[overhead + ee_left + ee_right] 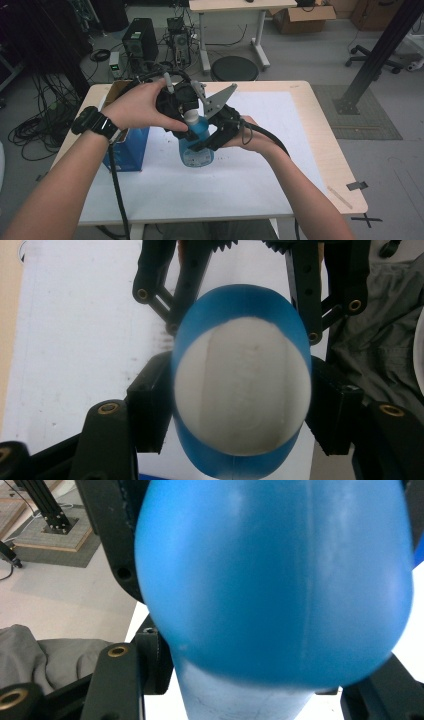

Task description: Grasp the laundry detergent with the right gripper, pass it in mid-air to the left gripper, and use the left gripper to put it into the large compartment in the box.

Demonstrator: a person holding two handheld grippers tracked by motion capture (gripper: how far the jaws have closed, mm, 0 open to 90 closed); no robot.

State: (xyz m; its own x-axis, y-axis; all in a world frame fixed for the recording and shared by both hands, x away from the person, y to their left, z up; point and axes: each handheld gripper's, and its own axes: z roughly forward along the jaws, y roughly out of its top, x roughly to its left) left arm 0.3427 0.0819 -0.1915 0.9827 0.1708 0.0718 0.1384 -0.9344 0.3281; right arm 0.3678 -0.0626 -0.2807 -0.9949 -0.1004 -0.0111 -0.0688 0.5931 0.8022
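A blue plastic bottle (196, 147) with a white cap (191, 118) is upright at the middle of the table, its base at or just above the white sheet (280, 125). My left gripper (186, 114) comes down on it from above. In the left gripper view the left gripper (242, 400) is shut on the white cap (243, 390), one jaw on each side. My right gripper (212, 140) reaches in from the right and is shut on the bottle's body. In the right gripper view the blue bottle (275, 580) sits between the right gripper's (280, 675) jaws.
A blue box (127, 150) with a brown cardboard flap stands on the table's left part, close to my left forearm. A grey cloth (385, 340) lies below the table edge. Behind the table are a black stool (234, 68), computer towers and cables on the floor.
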